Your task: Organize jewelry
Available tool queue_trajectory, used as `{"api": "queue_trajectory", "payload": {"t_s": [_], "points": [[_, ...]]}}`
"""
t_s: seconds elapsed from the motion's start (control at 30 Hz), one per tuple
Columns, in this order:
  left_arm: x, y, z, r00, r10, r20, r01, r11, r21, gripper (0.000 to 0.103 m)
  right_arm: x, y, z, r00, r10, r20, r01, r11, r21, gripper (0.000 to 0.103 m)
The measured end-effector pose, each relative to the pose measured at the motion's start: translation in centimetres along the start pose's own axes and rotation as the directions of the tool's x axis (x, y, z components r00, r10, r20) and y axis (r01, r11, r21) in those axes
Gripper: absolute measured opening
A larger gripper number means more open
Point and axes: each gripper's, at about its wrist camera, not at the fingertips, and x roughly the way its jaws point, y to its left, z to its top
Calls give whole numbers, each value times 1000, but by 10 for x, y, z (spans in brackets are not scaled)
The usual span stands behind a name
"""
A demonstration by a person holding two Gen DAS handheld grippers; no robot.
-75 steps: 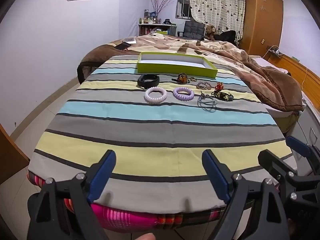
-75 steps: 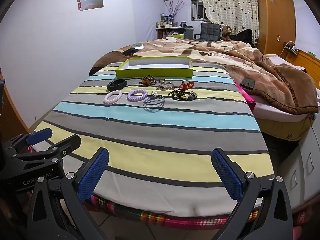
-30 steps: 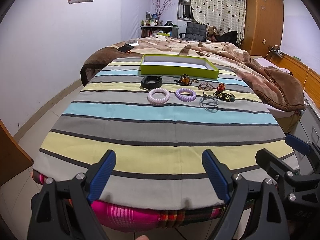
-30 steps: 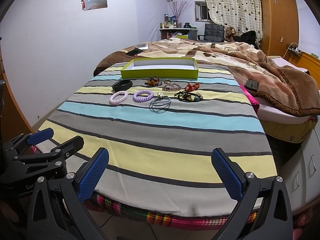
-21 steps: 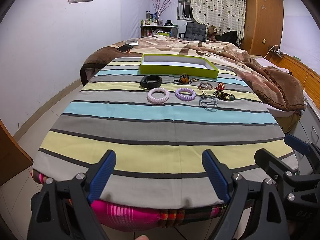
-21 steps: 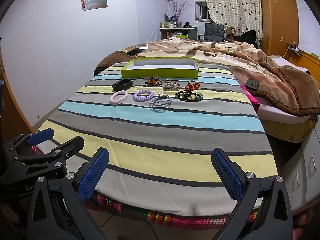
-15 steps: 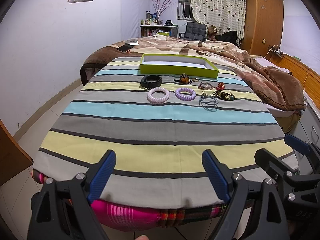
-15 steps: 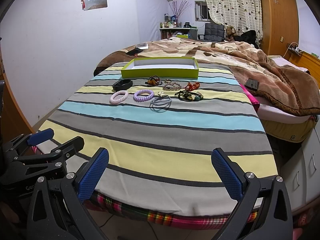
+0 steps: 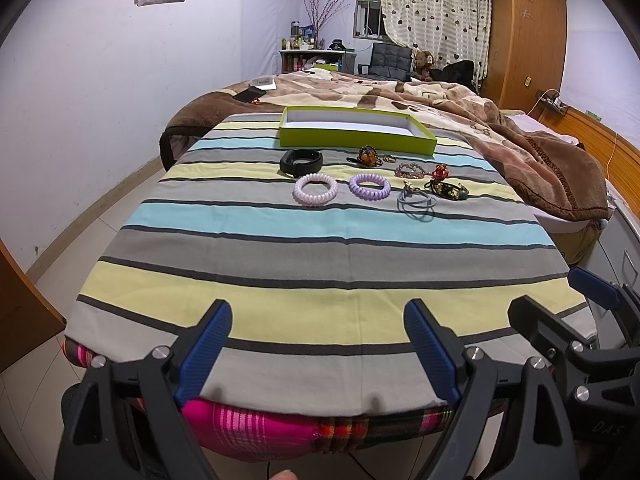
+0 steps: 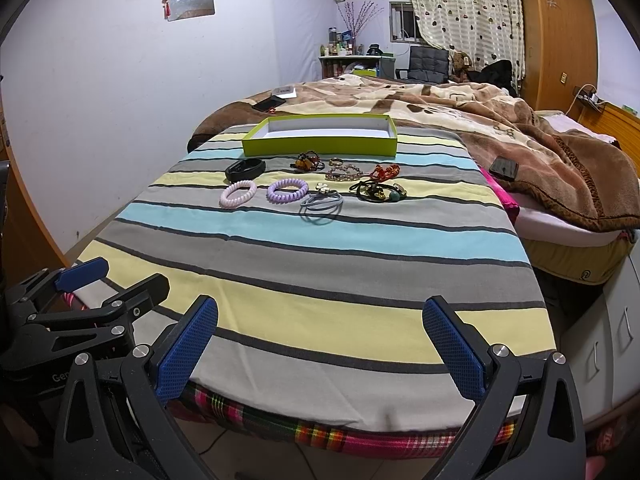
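Observation:
Jewelry lies in a loose row far across the striped tablecloth (image 9: 320,248): a black band (image 9: 301,161), a pale pink coil ring (image 9: 315,189), a purple coil ring (image 9: 369,187), grey-blue hair ties (image 9: 416,202), an amber piece (image 9: 367,156), a beaded bracelet (image 9: 409,169), a red knot (image 9: 441,169) and a dark bracelet (image 9: 447,190). Behind them sits an empty lime-green tray (image 9: 356,140). My left gripper (image 9: 318,354) hangs open at the near table edge. My right gripper (image 10: 320,346) is open beside it, holding nothing.
A bed with a brown blanket (image 9: 520,140) runs behind and to the right of the table. A phone (image 10: 504,167) lies on the blanket near the table's right side. White drawers (image 10: 608,344) stand at the right; a wooden panel (image 9: 16,304) at the left.
Both views have crept slightly back and up since 2.5 s ago; over the last second nothing visibly moved. Both grippers stayed open.

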Motion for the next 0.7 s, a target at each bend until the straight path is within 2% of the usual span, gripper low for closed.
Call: {"api": "queue_trajectory", "payload": {"t_s": [0.7], "points": [[4, 0, -4, 1000, -3, -14, 3, 1000, -2, 89, 3, -1, -1, 1000, 4, -3, -4, 1000, 1, 102]]}}
